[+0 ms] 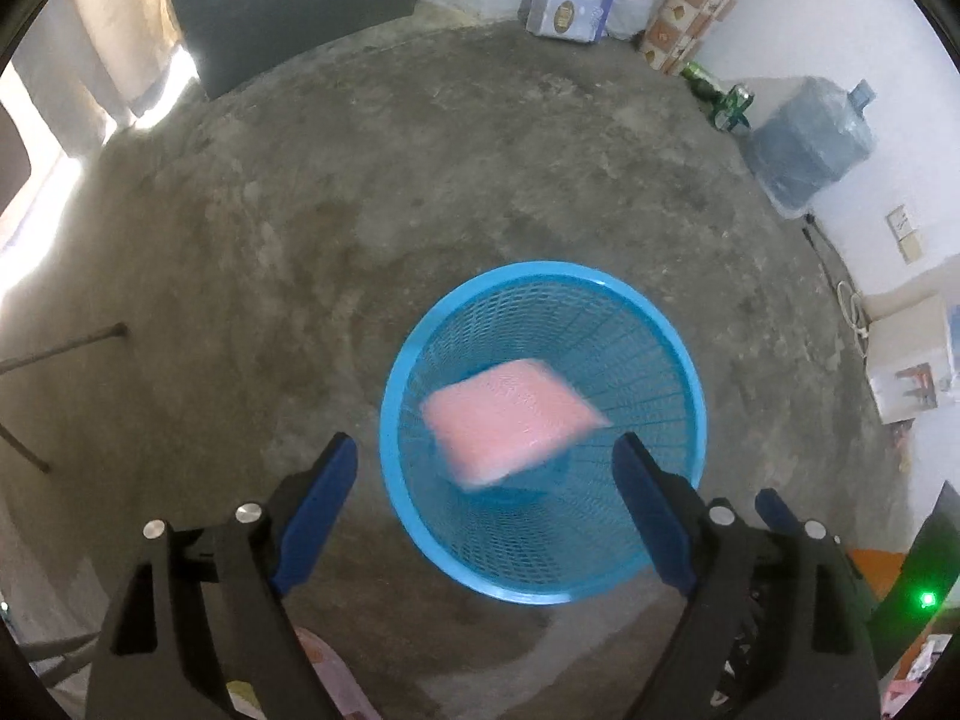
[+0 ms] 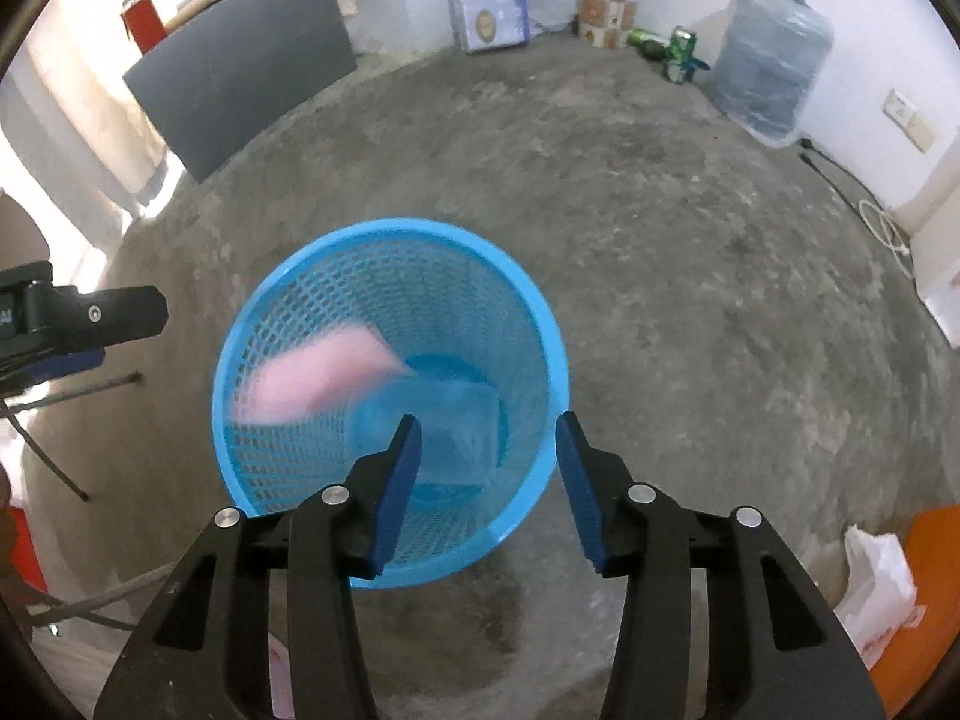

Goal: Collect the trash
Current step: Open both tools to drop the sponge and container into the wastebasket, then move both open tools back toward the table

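Both grippers point down over a blue mesh basket (image 1: 543, 585) on the concrete floor (image 1: 336, 228). The left gripper (image 1: 486, 456) has its jaws spread wide and empty; the right gripper (image 2: 487, 438) has its jaws partly apart, gripping nothing. A blurred pink packet (image 1: 510, 414) is inside the basket, clear of both. Against the far wall stands a wrapped water jug (image 2: 774, 69).

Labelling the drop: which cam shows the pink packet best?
Left wrist. The pink packet sits centred inside the blue basket, whole outline visible though blurred. In the right wrist view it is a smeared streak against the basket's left wall, edges unreadable.
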`<state>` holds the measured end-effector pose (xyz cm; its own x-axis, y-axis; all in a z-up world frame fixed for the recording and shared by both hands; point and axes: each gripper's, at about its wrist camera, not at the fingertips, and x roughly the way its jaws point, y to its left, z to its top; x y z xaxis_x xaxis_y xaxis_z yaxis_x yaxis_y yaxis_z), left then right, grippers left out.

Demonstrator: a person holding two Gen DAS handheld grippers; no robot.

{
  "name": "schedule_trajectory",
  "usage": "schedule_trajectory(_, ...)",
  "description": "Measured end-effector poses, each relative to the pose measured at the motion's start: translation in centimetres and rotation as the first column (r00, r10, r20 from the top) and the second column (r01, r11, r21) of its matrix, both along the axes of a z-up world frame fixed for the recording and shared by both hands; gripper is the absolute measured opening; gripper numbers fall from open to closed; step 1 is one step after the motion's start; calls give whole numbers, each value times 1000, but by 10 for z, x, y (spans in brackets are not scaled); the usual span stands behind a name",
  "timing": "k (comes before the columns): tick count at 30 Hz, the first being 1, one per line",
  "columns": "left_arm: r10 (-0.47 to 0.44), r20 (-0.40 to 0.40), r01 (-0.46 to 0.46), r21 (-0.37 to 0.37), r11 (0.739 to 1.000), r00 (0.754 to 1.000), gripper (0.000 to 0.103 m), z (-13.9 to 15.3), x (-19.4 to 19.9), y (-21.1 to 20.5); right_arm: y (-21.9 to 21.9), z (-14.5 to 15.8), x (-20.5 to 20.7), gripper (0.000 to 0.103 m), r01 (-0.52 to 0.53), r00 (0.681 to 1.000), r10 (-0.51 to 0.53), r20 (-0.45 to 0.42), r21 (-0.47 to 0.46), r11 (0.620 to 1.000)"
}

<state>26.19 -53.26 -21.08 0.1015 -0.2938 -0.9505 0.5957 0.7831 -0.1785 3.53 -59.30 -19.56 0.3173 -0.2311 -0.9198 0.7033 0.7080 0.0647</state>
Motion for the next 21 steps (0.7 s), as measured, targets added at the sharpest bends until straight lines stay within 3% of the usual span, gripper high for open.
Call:
schedule_trajectory(10,13,-9,-13,-58,998,1000,85,28,-12,17,2,27,-38,45,62,996,-61,62,-8,998)
schedule_trajectory(16,-33,36,38,-144,989,999,85,78,-41,42,14,49,-66,46,79,991,-77,109,-13,997)
schedule_trajectory(21,-106,126,132,-227,965,986,85,135,-87,73,29,77,-87,55,85,984,-81,159,-19,996)
